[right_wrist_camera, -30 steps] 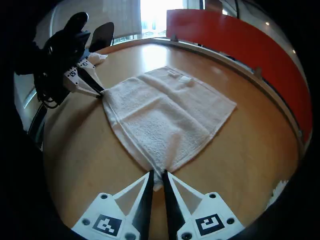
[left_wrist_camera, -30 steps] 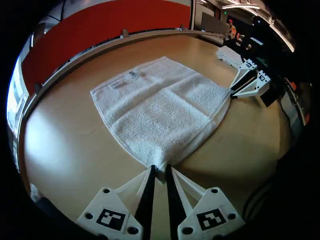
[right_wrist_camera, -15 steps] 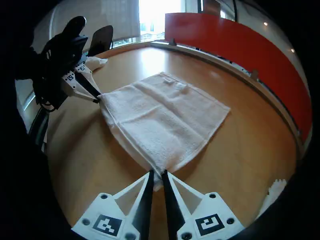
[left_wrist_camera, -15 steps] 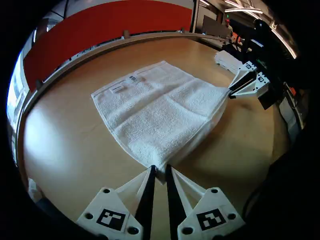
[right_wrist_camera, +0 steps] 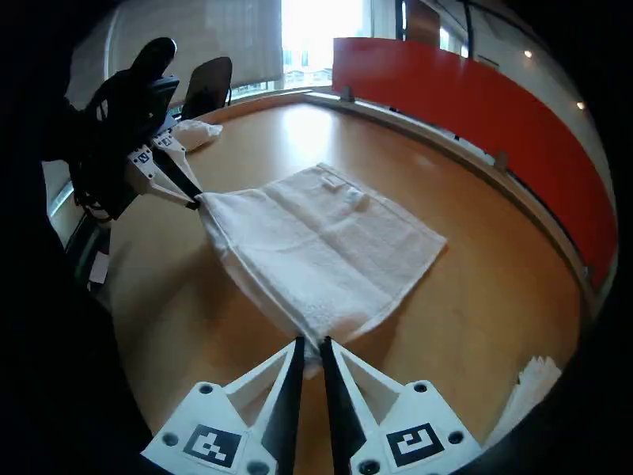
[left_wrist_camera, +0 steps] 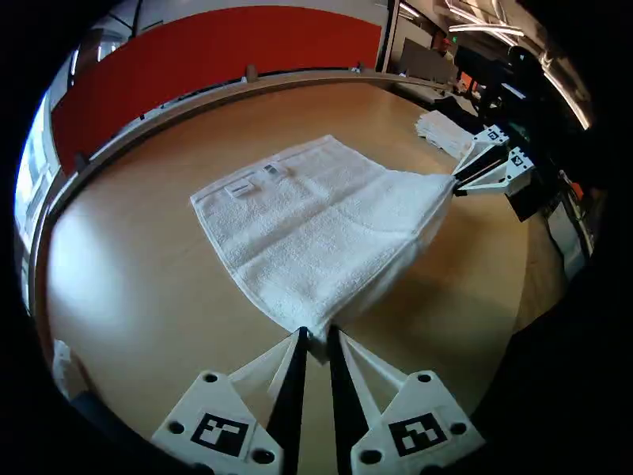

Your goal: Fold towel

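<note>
Office, by the look of it. A wide wooden table [left_wrist_camera: 134, 261] with a raised rim, and a long red divider [left_wrist_camera: 214, 47] behind its far edge, ten to twelve o'clock in the left gripper view. Ceiling strip lights [left_wrist_camera: 479, 28] at one o'clock. In the right gripper view, a bright window [right_wrist_camera: 320, 32] at twelve and a dark swivel chair [right_wrist_camera: 207, 83] at eleven.

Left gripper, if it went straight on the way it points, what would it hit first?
The white towel: the left gripper is pinching its corner and would likely push straight into the cloth.
</note>
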The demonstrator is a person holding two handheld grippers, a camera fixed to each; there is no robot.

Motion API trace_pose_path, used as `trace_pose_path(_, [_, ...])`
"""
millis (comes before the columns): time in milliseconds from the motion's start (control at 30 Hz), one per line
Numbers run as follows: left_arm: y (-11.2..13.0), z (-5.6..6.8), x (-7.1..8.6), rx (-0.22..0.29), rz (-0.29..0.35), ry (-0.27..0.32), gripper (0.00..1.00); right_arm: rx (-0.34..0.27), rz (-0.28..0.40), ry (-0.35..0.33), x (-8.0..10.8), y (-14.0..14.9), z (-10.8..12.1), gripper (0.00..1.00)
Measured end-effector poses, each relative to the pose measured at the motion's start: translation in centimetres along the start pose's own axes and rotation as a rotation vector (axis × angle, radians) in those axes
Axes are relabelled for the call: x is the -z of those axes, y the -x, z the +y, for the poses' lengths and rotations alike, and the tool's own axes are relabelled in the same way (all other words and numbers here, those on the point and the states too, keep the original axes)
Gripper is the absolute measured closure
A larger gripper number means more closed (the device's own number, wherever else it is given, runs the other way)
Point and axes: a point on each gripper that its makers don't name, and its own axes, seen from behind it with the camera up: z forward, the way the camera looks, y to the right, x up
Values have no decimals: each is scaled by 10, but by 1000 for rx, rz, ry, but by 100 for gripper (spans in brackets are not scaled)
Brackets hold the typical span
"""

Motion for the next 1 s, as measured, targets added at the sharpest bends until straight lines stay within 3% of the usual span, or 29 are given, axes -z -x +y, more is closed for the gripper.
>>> trace_pose_path(1000, [-19,13,54,37,26,12,81,33,37,-12,45,-35,-17,83])
